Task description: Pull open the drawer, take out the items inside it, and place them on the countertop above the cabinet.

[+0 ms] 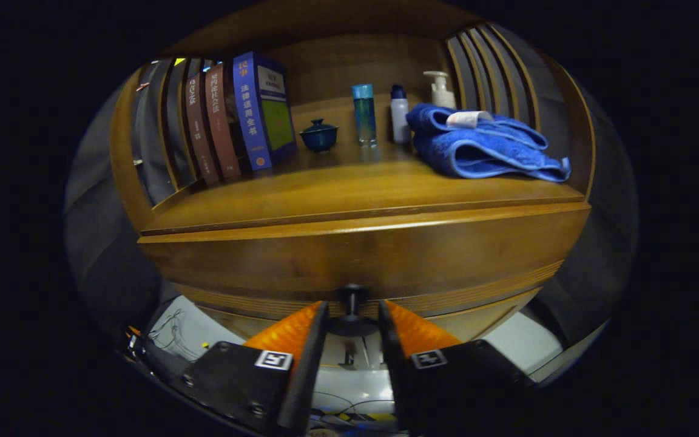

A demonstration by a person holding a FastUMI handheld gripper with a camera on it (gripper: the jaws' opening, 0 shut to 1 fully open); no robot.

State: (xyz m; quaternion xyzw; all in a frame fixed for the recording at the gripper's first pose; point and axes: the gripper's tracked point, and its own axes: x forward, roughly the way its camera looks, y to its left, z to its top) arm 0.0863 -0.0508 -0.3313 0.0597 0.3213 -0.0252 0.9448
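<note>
1. Drawer knob (pixel 352 303) dead centre between gripper (pixel 352 315) fingers, stem pointing straight back at gripper; fingers flank knob, contact on both sides not confirmable.
2. Drawer front (pixel 361 258) closed, flush under countertop front edge (pixel 361 215); contents hidden.
3. Likely next: clamp knob, pull straight back.
4. Countertop load: books (pixel 240 115) left rear, lidded cup (pixel 319 135), bottles (pixel 364 114) centre rear, blue towel (pixel 483 145) right; front strip bare.

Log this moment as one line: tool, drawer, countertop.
tool: fingers either side of drawer knob, contact unclear | drawer: closed | countertop: books, lidded cup, bottles, blue towel
</note>
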